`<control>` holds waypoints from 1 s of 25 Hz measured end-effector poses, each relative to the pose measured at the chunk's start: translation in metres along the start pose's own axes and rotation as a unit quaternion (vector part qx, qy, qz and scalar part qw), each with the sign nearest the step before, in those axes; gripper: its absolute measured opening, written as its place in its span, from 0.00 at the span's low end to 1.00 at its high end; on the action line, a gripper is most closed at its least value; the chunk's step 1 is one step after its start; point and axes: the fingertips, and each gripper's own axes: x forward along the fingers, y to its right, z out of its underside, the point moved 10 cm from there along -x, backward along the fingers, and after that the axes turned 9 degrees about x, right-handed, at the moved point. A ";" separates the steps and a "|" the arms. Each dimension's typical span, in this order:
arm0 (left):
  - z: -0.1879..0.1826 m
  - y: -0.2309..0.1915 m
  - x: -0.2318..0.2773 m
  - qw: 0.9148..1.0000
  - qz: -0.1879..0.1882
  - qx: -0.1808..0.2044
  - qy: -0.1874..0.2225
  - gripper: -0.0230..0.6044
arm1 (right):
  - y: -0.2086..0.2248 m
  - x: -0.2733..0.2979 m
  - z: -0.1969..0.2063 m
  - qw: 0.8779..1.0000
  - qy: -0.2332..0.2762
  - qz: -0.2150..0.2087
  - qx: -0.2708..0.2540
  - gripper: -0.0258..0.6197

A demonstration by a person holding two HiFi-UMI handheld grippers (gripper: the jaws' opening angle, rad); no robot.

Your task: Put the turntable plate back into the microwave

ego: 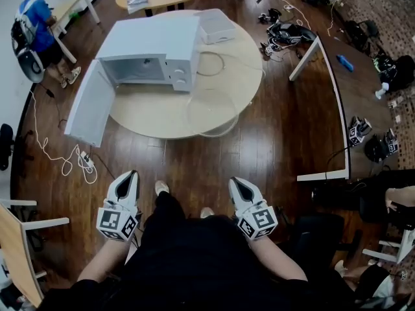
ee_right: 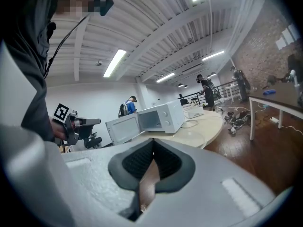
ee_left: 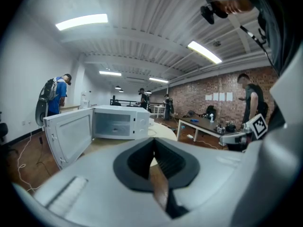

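The left tongs [ego: 132, 175] and right tongs [ego: 236, 183] are closed on nothing, well apart from the tabletop [ego: 149, 118]. The glass plate [ego: 213, 112] is found there, around five o'clock of the open microwave [ego: 155, 41]; its rim should be pinched gently, level.

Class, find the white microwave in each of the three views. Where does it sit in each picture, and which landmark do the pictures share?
Head view: the microwave is upper left of centre, on the round table.
Left gripper view: the microwave is left of centre, at mid-height.
Right gripper view: the microwave is near the centre.
Shared landmark: its open door, swung out at the microwave's left in every view.
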 end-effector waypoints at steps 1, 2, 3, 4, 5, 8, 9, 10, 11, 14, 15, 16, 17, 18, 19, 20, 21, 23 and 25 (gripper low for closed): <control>-0.001 -0.005 0.003 1.000 0.006 0.002 -0.002 0.05 | -0.002 0.005 -0.001 1.000 0.000 0.004 0.001 0.04; -0.001 -0.009 0.006 1.000 0.012 0.005 -0.004 0.05 | -0.004 0.010 -0.001 1.000 -0.001 0.009 0.002 0.04; -0.002 -0.014 0.009 1.000 0.018 0.008 -0.005 0.05 | -0.008 0.015 -0.001 1.000 -0.002 0.012 0.002 0.04; -0.003 -0.020 0.011 1.000 0.024 0.010 -0.007 0.05 | -0.011 0.019 -0.001 1.000 -0.004 0.016 0.002 0.04; -0.004 -0.027 0.013 1.000 0.028 0.010 -0.009 0.05 | -0.015 0.024 -0.001 1.000 -0.006 0.019 0.003 0.04; -0.008 -0.048 0.019 0.999 0.038 0.006 -0.013 0.05 | -0.028 0.038 -0.002 0.999 -0.014 0.032 0.006 0.04; -0.009 -0.055 0.024 0.999 0.044 0.005 -0.012 0.05 | -0.030 0.043 -0.004 0.999 -0.015 0.038 0.006 0.04; -0.008 -0.061 0.029 0.999 0.052 0.006 -0.011 0.05 | -0.032 0.048 -0.005 0.999 -0.016 0.044 0.006 0.04; -0.007 -0.067 0.035 0.998 0.060 0.007 -0.009 0.05 | -0.034 0.053 -0.006 0.999 -0.017 0.049 0.007 0.04; 0.000 -0.087 0.056 0.997 0.074 0.010 0.005 0.05 | -0.038 0.073 -0.008 0.998 -0.022 0.061 0.008 0.04; 0.003 -0.095 0.063 0.997 0.076 0.005 0.008 0.05 | -0.038 0.080 -0.007 0.997 -0.027 0.067 0.008 0.04; 0.007 -0.102 0.069 0.997 0.079 -0.004 0.009 0.05 | -0.040 0.088 -0.006 0.996 -0.035 0.076 0.010 0.04; 0.010 -0.108 0.073 0.996 0.083 -0.013 0.008 0.05 | -0.042 0.096 -0.004 0.995 -0.043 0.086 0.013 0.04; 0.013 -0.114 0.074 0.996 0.090 -0.019 0.006 0.05 | -0.046 0.103 -0.004 0.994 -0.050 0.094 0.016 0.04; 0.015 -0.119 0.073 0.995 0.096 -0.021 0.003 0.05 | -0.051 0.111 -0.005 0.994 -0.053 0.099 0.017 0.04; 0.017 -0.125 0.072 0.994 0.103 -0.020 0.000 0.05 | -0.057 0.119 -0.007 0.994 -0.052 0.100 0.016 0.04; 0.018 -0.132 0.071 0.994 0.108 -0.020 -0.003 0.05 | -0.061 0.128 -0.010 0.994 -0.048 0.099 0.015 0.04; 0.021 -0.146 0.072 0.993 0.115 -0.023 -0.008 0.05 | -0.068 0.144 -0.014 0.994 -0.040 0.095 0.018 0.04; 0.022 -0.159 0.074 0.992 0.126 -0.026 -0.014 0.05 | -0.076 0.160 -0.015 0.995 -0.041 0.085 0.029 0.04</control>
